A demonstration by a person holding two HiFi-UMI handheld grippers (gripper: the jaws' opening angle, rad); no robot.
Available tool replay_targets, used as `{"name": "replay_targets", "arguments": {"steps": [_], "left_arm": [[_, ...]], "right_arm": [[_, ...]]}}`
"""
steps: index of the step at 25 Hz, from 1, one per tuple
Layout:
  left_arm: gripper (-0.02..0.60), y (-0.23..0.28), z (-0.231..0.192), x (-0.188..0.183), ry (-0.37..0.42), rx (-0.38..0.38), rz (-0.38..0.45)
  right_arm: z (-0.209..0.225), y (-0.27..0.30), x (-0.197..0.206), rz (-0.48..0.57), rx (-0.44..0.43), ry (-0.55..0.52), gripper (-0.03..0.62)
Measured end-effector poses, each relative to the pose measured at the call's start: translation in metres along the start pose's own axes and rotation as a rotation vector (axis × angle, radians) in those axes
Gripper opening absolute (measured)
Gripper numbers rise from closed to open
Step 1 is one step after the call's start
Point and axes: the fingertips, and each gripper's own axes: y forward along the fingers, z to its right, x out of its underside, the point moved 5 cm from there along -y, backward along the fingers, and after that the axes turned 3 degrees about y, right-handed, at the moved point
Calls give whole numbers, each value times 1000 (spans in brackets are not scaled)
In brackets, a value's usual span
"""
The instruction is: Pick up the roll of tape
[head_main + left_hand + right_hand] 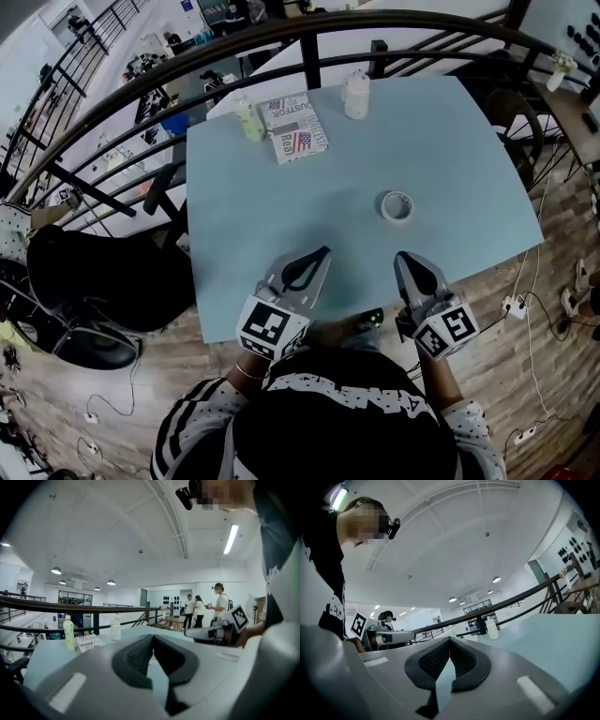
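Note:
The roll of tape (396, 205), a small white ring, lies flat on the pale blue table (281, 216), right of its middle. My right gripper (400, 255) hovers at the table's near edge, just short of the roll and slightly to its right, jaws shut and empty. My left gripper (324, 250) is beside it to the left, also shut with nothing in it. In the left gripper view the jaws (153, 637) meet at the tips, and the right gripper (211, 632) shows alongside. The right gripper view shows closed jaws (450, 639). The roll shows in neither gripper view.
At the table's far edge stand a green-tinted bottle (248, 120), a printed booklet (293, 128) and a white bottle (356, 95). A curved dark railing (309, 37) runs behind the table. A black chair (94, 281) sits to the left. People stand far off (206, 609).

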Motion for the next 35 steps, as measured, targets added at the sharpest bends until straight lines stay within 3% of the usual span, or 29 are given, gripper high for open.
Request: {"name": "replay_targets", "arguments": {"steps": [17, 35], "left_arm": [[0, 37, 3, -26, -23, -204, 4], [0, 43, 19, -11, -60, -402, -10]], "right_arm": [[62, 29, -30, -69, -161, -76, 8], [119, 54, -5, -236, -263, -212, 37]]}}
